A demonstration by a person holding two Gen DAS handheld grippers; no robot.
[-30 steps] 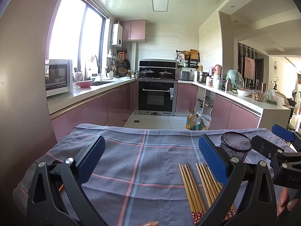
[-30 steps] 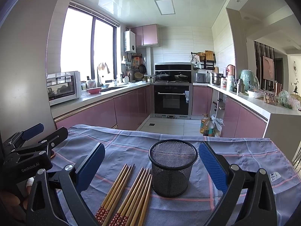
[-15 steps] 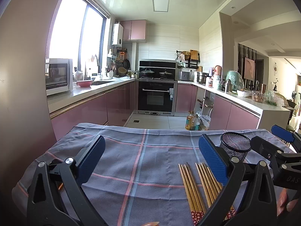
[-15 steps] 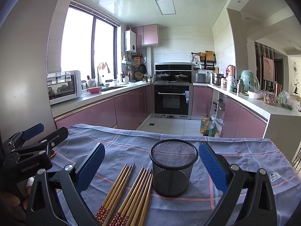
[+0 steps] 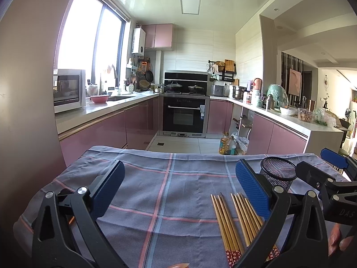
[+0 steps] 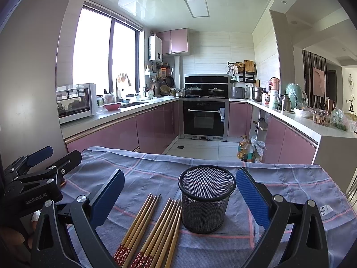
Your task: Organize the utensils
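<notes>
Several wooden chopsticks [image 6: 154, 230] with red patterned ends lie in two bundles on the blue-grey checked cloth [image 6: 279, 185]. A black mesh cup [image 6: 206, 198] stands upright just right of them. My right gripper [image 6: 179, 192] is open above the cloth, the cup and chopstick tips between its blue pads. In the left wrist view the chopsticks [image 5: 232, 221] lie under the right finger and the mesh cup [image 5: 279, 175] stands beyond it. My left gripper [image 5: 178, 183] is open over bare cloth [image 5: 156, 189], holding nothing.
The other gripper's black frame shows at the left edge [image 6: 33, 178] of the right view and the right edge [image 5: 330, 178] of the left view. The cloth's far edge drops to the kitchen floor, where oil bottles [image 6: 245, 149] stand. Pink cabinets and an oven [image 6: 205, 118] lie beyond.
</notes>
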